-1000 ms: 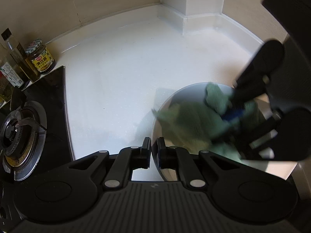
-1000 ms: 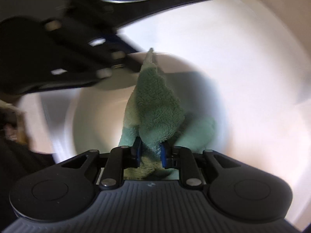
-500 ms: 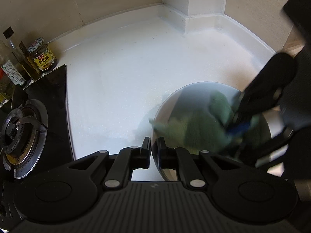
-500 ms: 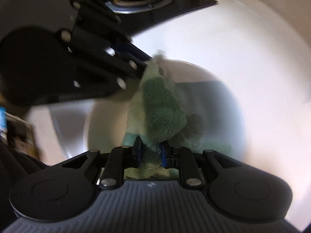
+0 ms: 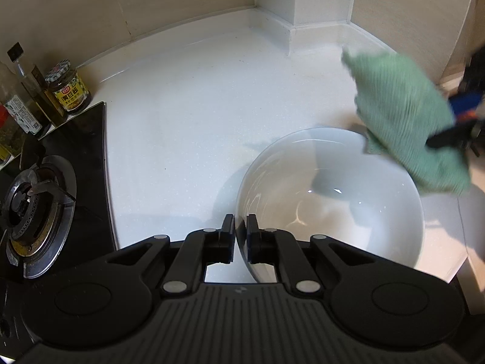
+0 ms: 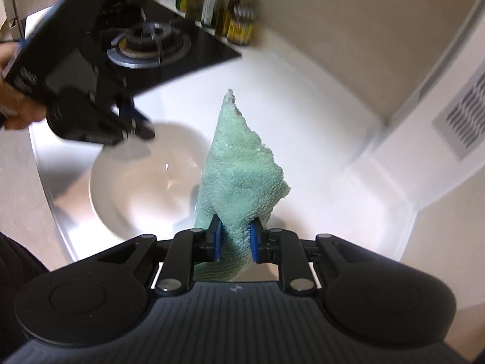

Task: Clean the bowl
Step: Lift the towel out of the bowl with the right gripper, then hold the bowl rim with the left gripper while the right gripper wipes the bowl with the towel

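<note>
Black ribbed hand-held gripper (image 6: 235,239); blue pads (image 6: 216,238); silver screws; bare skin.

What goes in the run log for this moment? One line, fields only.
task: clean bowl | left gripper: shut on bowl rim | right gripper: shut on cloth | cloth: clear of bowl | bowl: on counter

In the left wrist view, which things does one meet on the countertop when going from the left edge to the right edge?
Gas burner → jar with the yellow label → left tongs, shut on the rim of the white bowl → green cloth, blurred above the bowl's far right rim → right tongs holding it.
</note>
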Available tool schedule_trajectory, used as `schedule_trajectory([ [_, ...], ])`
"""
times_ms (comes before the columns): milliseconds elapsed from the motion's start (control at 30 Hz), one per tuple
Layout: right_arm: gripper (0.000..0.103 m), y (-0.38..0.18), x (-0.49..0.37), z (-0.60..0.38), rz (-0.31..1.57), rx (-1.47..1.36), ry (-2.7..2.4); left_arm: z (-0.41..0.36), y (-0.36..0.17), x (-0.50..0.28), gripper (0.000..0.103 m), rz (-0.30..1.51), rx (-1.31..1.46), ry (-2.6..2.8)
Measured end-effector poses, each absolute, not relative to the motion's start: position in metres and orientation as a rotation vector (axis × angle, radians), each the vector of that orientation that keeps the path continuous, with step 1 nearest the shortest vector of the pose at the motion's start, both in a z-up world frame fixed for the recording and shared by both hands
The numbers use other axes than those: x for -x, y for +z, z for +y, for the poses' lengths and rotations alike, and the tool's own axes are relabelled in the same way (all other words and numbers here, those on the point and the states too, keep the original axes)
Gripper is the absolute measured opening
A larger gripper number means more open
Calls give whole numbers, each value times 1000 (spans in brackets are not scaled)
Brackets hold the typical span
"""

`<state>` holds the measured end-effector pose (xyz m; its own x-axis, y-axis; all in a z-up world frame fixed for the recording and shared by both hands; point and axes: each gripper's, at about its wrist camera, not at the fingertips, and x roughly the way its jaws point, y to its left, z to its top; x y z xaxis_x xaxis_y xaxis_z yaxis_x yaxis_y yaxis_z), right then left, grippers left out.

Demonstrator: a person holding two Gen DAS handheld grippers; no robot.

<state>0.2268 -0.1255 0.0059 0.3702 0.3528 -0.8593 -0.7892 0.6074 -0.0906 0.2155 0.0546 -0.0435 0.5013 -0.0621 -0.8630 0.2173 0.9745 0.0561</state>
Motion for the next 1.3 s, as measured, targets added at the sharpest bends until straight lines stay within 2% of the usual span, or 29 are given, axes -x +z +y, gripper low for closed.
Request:
schedule_trajectory([
  [67, 16, 0, -235, -136, 981, 369, 772, 54, -44, -215, 4, 1035, -166, -169],
  [367, 16, -6, -261, -177, 991, -100, 763, 57, -46, -216, 4, 1031, -154, -166],
  [433, 17, -13, -265, -181, 1011, -132, 732, 58, -46, -216, 4, 1030, -153, -167],
  [600, 20, -35, -263, -179, 1115, -84, 726, 57, -45, -216, 4, 1033, -157, -169],
  [667, 35, -44, -260, -176, 1123, -66, 698, 57, -46, -215, 4, 1033, -155, -168],
  [700, 38, -45, -260, -176, 1117, -63, 685, 57, -46, -215, 4, 1033, -155, -168],
  [933, 38, -34, -249, -169, 972, 5, 557, 55, -46, -214, 4, 1033, -153, -163],
  [1100, 38, -43, -242, -156, 1044, 48, 643, 54, -46, -215, 4, 1035, -155, -167],
  [1300, 38, -44, -257, -146, 1010, 56, 609, 55, -45, -215, 4, 1035, -151, -170],
])
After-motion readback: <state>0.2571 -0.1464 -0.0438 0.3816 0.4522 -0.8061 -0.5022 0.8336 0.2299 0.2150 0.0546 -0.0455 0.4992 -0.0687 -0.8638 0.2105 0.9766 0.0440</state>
